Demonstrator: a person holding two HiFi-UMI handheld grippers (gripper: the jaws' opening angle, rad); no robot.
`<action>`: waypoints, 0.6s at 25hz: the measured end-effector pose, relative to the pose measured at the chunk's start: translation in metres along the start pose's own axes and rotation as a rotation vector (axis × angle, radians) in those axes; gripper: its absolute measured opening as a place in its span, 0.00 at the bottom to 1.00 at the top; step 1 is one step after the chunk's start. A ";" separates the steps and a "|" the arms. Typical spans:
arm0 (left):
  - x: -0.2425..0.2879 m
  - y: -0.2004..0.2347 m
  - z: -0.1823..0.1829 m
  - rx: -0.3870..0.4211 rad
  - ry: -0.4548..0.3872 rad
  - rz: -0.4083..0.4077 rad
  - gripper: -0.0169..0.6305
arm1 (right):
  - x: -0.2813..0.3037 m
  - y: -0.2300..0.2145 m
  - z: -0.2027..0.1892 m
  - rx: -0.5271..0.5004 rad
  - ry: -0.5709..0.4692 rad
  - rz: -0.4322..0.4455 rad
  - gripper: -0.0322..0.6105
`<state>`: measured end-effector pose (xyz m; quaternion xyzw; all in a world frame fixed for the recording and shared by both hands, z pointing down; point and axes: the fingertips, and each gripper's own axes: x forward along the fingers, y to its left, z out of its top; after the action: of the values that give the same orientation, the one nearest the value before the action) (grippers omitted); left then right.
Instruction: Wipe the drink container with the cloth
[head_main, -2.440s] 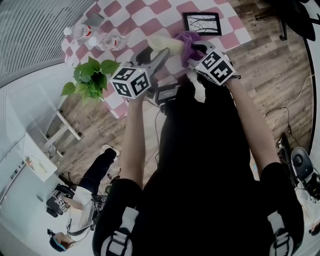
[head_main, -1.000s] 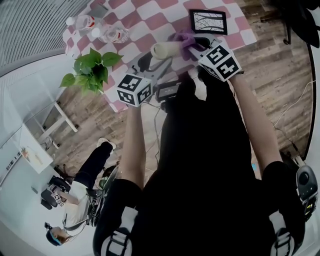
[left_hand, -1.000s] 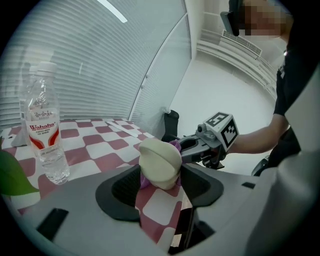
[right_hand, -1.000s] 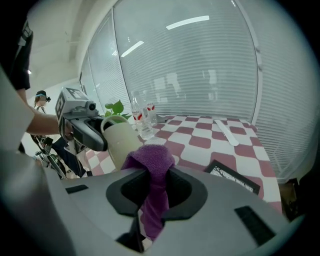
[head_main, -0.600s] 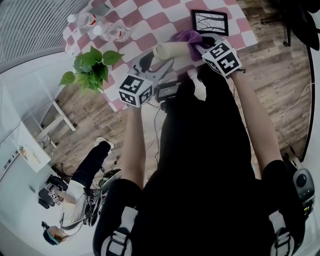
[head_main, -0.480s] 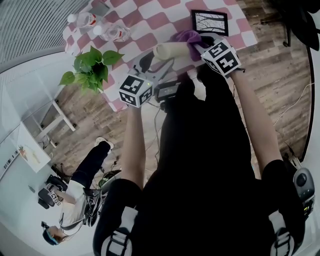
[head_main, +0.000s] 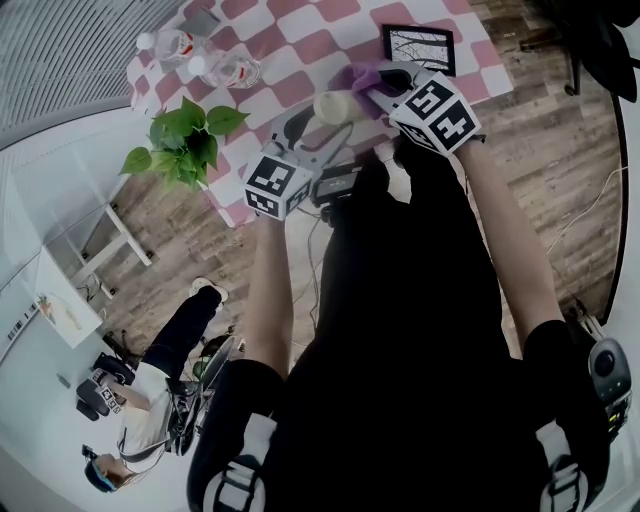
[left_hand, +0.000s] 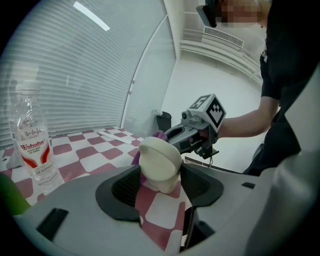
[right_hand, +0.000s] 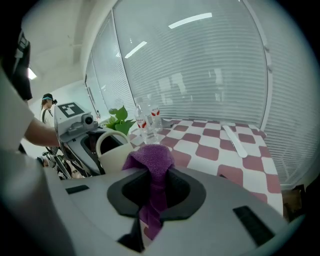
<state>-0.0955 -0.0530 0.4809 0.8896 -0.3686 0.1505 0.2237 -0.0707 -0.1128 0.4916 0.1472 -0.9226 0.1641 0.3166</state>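
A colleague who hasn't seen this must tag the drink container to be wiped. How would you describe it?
Find the red-and-white checked table, then its near edge, where the grippers meet. The left gripper holds a cream cup tipped on its side between its fingers, beside the purple cloth in the right gripper. Unlike the clear, labelled bottles at the table's corner, it is opaque and plain.

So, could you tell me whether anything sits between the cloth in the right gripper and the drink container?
Nothing visible does. The right gripper, whose jaws have just been closing on the purple cloth, holds it right beside the cream drink container in the left gripper. Whether cloth and container touch, I cannot tell.
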 end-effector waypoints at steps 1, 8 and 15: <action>0.000 -0.001 0.000 0.008 0.002 -0.001 0.45 | 0.000 0.003 0.007 -0.008 -0.013 0.009 0.15; 0.002 -0.008 0.003 0.064 0.010 -0.009 0.45 | -0.008 0.020 0.045 -0.038 -0.085 0.050 0.15; 0.003 -0.009 0.006 0.089 0.002 -0.019 0.45 | -0.004 0.008 0.026 0.006 -0.056 0.021 0.15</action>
<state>-0.0860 -0.0519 0.4746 0.9020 -0.3529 0.1657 0.1855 -0.0851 -0.1154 0.4680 0.1429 -0.9321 0.1662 0.2885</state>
